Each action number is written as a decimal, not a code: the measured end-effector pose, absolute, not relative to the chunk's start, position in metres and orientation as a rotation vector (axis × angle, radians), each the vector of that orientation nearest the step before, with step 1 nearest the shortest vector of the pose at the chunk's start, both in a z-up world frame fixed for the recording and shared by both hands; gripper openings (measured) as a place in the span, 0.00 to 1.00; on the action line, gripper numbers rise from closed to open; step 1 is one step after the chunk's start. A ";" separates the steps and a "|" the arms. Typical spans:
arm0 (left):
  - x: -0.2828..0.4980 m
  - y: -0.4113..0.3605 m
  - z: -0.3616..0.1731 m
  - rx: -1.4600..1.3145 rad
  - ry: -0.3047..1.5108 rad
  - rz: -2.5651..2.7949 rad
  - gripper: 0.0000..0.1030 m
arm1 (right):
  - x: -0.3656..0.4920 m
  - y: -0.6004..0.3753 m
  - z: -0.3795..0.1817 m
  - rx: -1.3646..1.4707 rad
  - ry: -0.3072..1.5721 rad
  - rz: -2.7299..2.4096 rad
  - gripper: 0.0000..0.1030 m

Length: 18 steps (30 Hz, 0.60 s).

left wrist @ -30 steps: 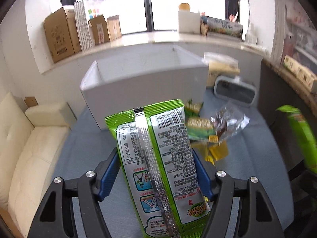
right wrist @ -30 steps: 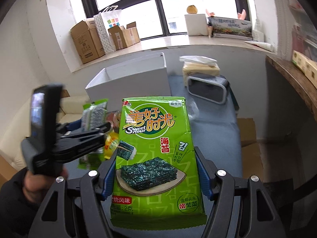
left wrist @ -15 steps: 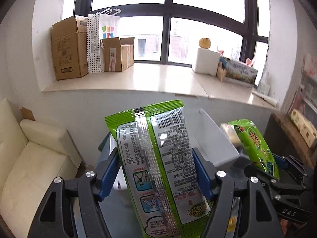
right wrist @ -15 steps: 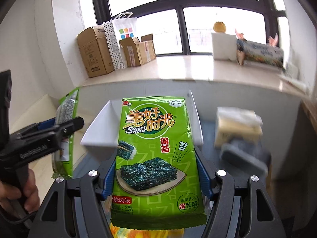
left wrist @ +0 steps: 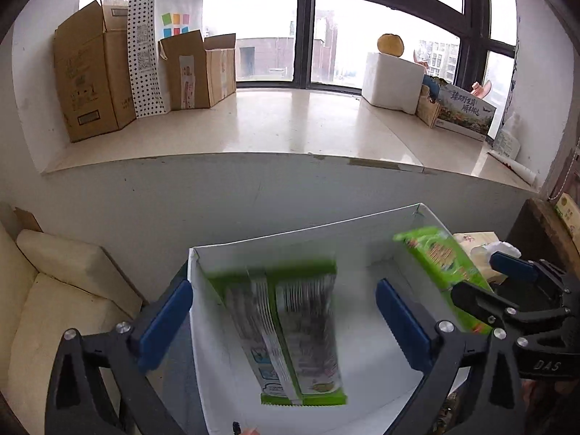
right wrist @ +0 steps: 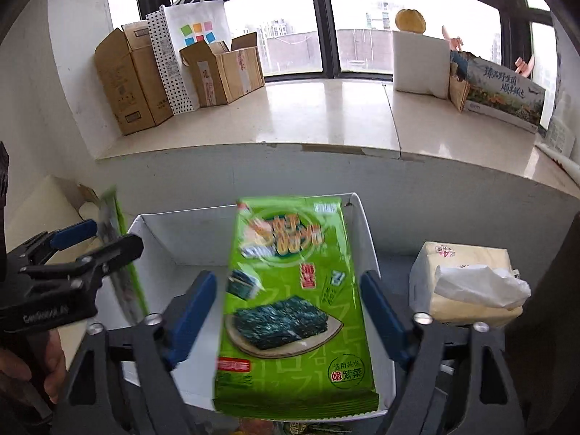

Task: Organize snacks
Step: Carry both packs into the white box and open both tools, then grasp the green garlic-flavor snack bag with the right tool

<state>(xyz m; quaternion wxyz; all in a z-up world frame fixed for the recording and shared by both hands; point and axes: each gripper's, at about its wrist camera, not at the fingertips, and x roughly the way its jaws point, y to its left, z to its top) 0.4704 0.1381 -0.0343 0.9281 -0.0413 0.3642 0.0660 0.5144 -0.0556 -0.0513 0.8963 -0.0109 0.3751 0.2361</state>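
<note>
Tongs both spread; tissue pack fully visible only from right wrist.

The right gripper has its blue-padded jaws spread wide, clear of both edges of the green seaweed snack packet, which is blurred and lies over the open white box. At the left edge the left gripper, in a hand, sits beside a second green packet seen edge-on and blurred. A tissue pack sits just right of the box.
</note>
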 end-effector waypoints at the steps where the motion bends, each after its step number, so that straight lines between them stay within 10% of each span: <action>1: 0.470 0.139 -0.037 -0.075 0.748 0.143 1.00 | 0.513 -0.056 -0.052 -0.031 0.766 0.484 0.94; 18: 0.363 0.109 -0.033 -0.098 0.667 0.140 1.00 | 0.415 -0.095 -0.029 -0.018 0.594 0.499 1.00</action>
